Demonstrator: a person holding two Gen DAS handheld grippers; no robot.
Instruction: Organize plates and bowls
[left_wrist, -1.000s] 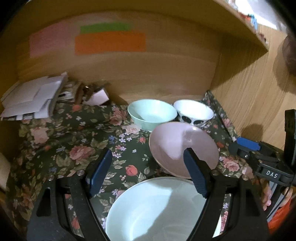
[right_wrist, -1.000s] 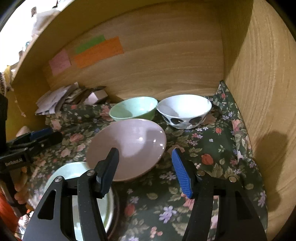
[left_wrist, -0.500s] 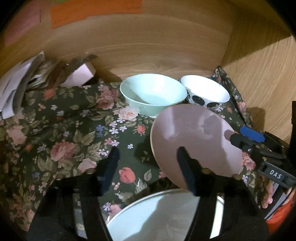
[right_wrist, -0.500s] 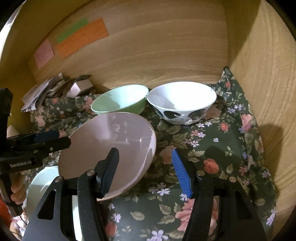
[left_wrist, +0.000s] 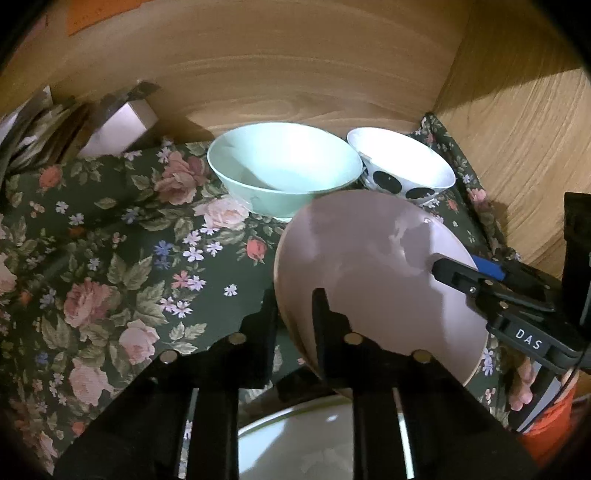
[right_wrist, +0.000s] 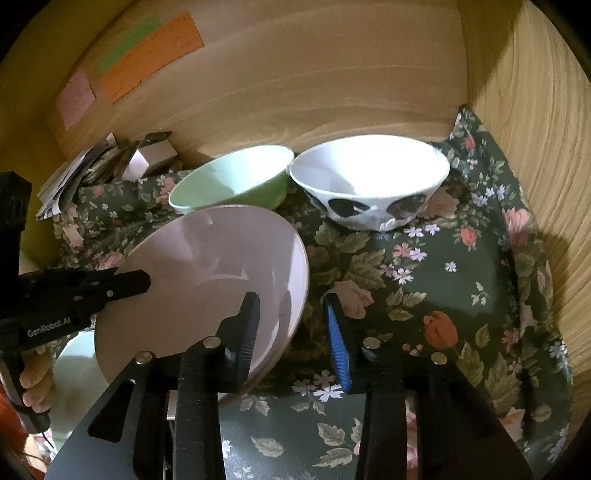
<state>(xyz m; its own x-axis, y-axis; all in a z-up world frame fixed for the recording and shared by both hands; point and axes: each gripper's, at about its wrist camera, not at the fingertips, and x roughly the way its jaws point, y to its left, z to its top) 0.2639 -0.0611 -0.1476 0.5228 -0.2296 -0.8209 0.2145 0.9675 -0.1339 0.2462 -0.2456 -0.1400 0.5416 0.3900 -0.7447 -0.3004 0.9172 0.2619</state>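
Observation:
A pink plate lies tilted over the floral cloth, its near edge above a pale green plate. My left gripper is shut on the pink plate's left rim. My right gripper straddles the right rim and its jaws are closing, with a gap still showing beside the blue pad. Behind the plate stand a mint bowl and a white bowl with black spots, side by side.
Wooden walls close the shelf at the back and on the right. A heap of papers and a small box sits at the back left. Coloured notes are stuck on the back wall. A hand holds the left gripper's handle.
Both grippers have moved forward and down to the pink plate. The left jaws went from wide open to shut on its left rim. The right jaws have narrowed around its right rim.

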